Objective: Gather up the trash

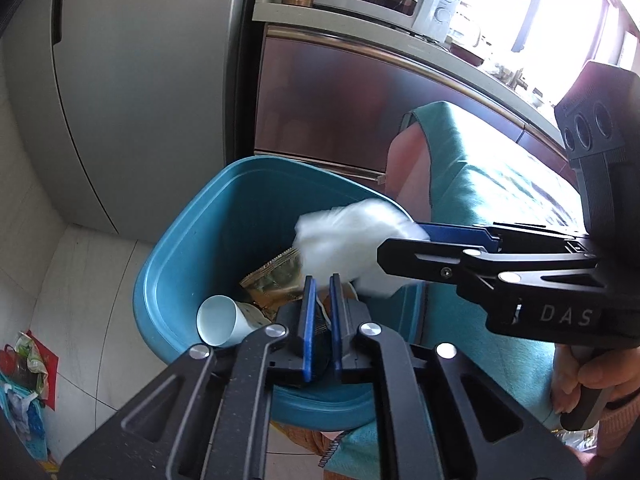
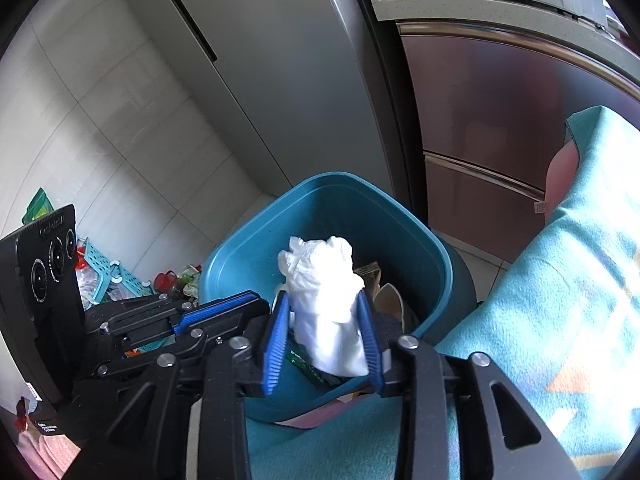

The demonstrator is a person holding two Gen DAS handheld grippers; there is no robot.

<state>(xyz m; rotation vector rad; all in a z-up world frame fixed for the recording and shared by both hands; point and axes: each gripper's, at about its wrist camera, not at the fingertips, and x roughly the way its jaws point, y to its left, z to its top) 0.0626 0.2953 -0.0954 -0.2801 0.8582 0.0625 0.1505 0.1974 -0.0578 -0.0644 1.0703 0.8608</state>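
A blue trash bin [image 1: 180, 240] [image 2: 240, 240] stands on the floor below both grippers. Inside it lie a white paper cup [image 1: 218, 320] and a gold-green wrapper [image 1: 276, 276]. A crumpled white tissue [image 2: 324, 292] [image 1: 348, 236] hangs over the bin mouth between the blue pads of my right gripper [image 2: 322, 300] [image 1: 400, 240]. Those jaws stand apart and the tissue sits loosely between them, blurred in the left wrist view. My left gripper [image 1: 322, 280] [image 2: 260, 308] hovers over the bin's near rim. Its pads are a narrow gap apart with nothing gripped.
A teal blanket [image 1: 480, 184] [image 2: 560, 280] drapes over furniture right of the bin. A grey fridge [image 1: 140, 80] and reddish cabinets [image 2: 500, 120] stand behind. Bags and a small basket [image 2: 120, 276] clutter the floor at left. A hand [image 1: 600, 376] holds the right gripper's handle.
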